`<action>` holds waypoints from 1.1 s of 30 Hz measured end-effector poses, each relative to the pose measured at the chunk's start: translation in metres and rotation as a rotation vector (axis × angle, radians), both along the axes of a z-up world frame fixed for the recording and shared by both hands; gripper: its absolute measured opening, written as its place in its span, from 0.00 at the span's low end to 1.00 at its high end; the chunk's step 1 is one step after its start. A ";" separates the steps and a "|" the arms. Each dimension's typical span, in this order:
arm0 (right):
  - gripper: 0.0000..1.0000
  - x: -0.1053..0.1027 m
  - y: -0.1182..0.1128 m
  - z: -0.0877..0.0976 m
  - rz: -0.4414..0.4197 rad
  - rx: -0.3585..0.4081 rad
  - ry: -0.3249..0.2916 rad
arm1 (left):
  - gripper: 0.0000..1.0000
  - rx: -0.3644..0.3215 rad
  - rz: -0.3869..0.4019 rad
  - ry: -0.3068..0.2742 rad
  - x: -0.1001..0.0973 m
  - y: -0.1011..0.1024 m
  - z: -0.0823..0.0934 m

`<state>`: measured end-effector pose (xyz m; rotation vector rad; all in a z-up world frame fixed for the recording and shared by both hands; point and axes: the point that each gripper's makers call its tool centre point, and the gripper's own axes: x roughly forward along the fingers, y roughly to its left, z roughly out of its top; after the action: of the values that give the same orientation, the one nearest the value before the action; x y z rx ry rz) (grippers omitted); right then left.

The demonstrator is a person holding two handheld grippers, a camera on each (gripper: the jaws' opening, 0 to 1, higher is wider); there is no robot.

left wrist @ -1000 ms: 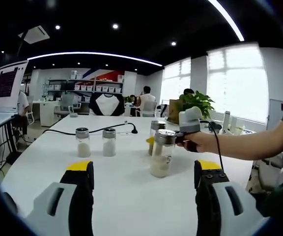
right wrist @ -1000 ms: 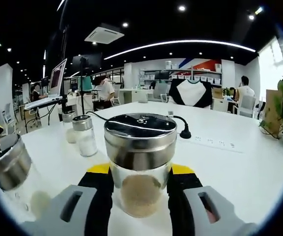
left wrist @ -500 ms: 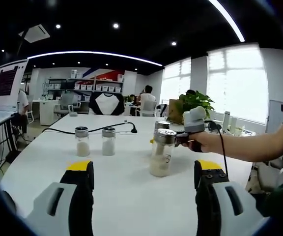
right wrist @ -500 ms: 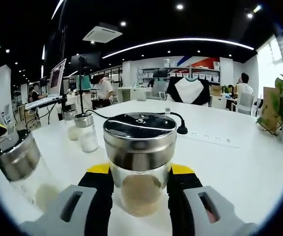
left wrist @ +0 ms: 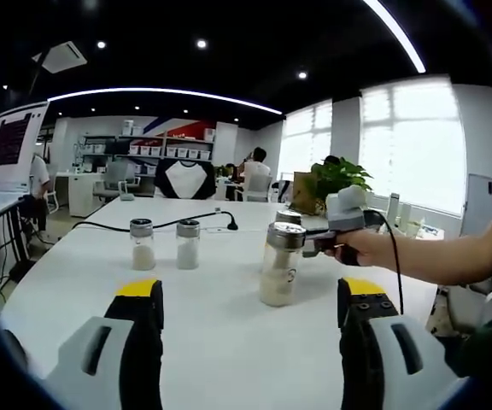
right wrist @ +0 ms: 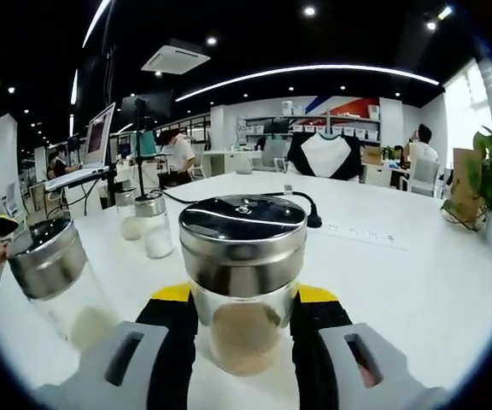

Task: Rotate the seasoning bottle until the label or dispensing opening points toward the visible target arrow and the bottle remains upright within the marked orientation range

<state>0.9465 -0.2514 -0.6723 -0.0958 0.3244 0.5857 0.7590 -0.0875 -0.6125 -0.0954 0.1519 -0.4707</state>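
Standing upright at the centre of the right gripper view, a seasoning bottle (right wrist: 243, 282) with a steel cap and brownish powder sits between the yellow-tipped jaws of the right gripper (right wrist: 243, 320); the jaws press against the glass on both sides, closed on it. A second steel-capped bottle (right wrist: 56, 286) appears tilted at the left edge of that frame, and two small white-filled shakers (right wrist: 146, 225) stand farther back, left of centre, on the white table (right wrist: 417, 282). A black cable (right wrist: 301, 209) runs across the tabletop behind the held bottle.

In the left gripper view, the left gripper (left wrist: 244, 320) rises from the bottom with its jaws spread wide and nothing between them. Right of centre, a tall bottle (left wrist: 281, 265) stands upright on the table, and just behind it a hand (left wrist: 366, 248) holds the right gripper against a bottle whose cap barely shows. Two small shakers stand side by side left of centre, well apart from the tall bottle. A potted plant (left wrist: 336, 179) stands at the right of the frame. No arrow marking can be made out on the tabletop.
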 end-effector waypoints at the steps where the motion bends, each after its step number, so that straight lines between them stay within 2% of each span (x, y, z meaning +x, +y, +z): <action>1: 0.41 -0.002 -0.001 0.000 0.000 0.000 0.000 | 0.88 0.000 0.000 0.000 0.000 0.000 0.000; 33: 0.41 -0.040 -0.018 -0.002 -0.027 0.002 0.013 | 0.88 -0.010 -0.014 0.003 0.001 -0.008 -0.001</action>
<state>0.9062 -0.2692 -0.6740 -0.0851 0.3376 0.5600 0.7599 -0.0958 -0.6130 -0.1046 0.1538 -0.4848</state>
